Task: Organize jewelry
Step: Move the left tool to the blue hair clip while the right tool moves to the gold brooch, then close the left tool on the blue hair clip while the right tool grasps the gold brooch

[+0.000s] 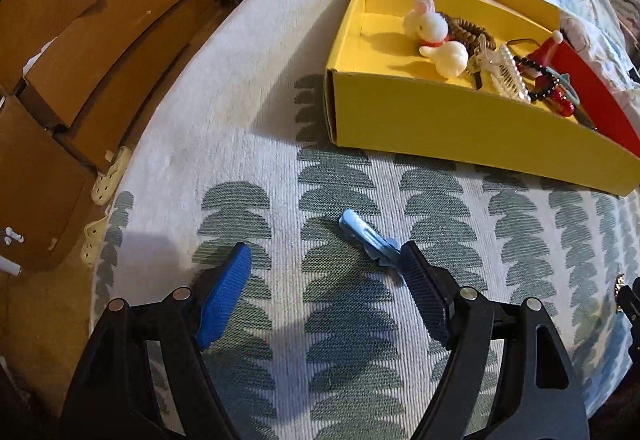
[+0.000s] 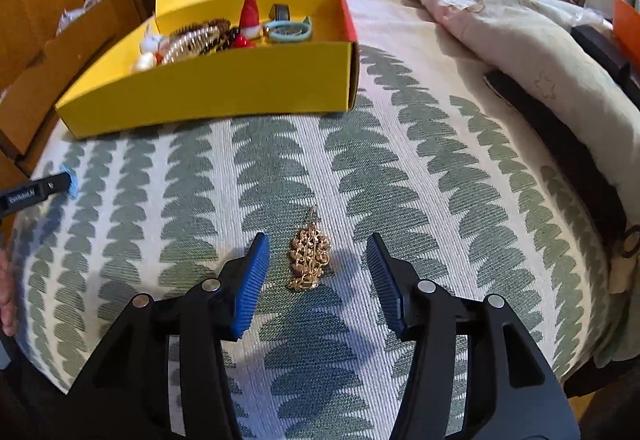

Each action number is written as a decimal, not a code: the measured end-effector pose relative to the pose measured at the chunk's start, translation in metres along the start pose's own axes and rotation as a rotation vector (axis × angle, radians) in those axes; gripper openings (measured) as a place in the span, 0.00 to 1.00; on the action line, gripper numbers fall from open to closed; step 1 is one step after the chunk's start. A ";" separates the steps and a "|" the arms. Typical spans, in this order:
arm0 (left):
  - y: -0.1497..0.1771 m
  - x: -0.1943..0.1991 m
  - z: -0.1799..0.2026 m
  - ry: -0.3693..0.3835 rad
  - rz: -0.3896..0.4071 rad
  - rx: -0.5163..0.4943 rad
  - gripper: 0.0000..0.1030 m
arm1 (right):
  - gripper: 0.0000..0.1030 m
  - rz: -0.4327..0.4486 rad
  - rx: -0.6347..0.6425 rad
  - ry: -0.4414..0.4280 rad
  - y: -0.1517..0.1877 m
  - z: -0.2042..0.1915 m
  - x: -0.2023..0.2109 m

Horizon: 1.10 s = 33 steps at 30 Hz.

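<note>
Tools both gape wide, gripping nothing. Only the left view shows the blue clip (image 1: 368, 238) touching the left tool (image 1: 326, 260), well before the yellow box (image 1: 460, 128). Only the right view shows the gold brooch (image 2: 309, 260) between the right tool (image 2: 318, 246) fingers, before that box (image 2: 224, 88).

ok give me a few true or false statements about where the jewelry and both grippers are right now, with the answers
1. The gold brooch lies on the bedspread between the open fingers of the right hand-held gripper. True.
2. The blue hair clip is inside the yellow box. False: it lies on the bedspread, by the left hand-held gripper.
3. The left hand-held gripper is shut on the clip. False: it is open.
4. The white bunny sits in the yellow box. True.
</note>
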<state>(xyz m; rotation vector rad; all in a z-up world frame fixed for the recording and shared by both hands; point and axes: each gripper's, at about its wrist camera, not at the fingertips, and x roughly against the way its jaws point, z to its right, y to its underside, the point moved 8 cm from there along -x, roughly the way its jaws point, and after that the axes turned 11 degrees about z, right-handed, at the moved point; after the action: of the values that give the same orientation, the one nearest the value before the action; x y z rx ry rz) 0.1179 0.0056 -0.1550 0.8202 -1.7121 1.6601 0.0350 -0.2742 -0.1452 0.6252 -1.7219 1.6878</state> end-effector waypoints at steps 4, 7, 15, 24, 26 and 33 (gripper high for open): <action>0.001 0.000 0.004 -0.006 0.013 -0.012 0.74 | 0.52 -0.016 0.016 0.023 0.004 -0.002 -0.008; 0.002 -0.001 0.007 -0.001 0.016 -0.012 0.74 | 0.52 -0.007 0.041 0.038 0.004 -0.005 -0.010; 0.007 0.001 0.013 0.033 0.015 -0.008 0.71 | 0.42 -0.017 0.030 0.026 0.006 -0.006 -0.011; 0.000 -0.001 0.007 0.093 0.000 0.036 0.32 | 0.24 -0.029 -0.029 -0.027 0.007 -0.005 -0.008; -0.001 -0.001 0.006 0.108 -0.007 0.044 0.27 | 0.23 -0.030 -0.053 -0.044 0.007 -0.003 -0.006; -0.003 -0.002 0.004 0.134 -0.013 0.068 0.13 | 0.23 -0.012 -0.079 -0.074 0.003 -0.002 0.000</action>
<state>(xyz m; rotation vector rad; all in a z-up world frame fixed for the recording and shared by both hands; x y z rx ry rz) 0.1214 0.0015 -0.1545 0.7321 -1.5640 1.7328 0.0328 -0.2721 -0.1475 0.6676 -1.8229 1.5985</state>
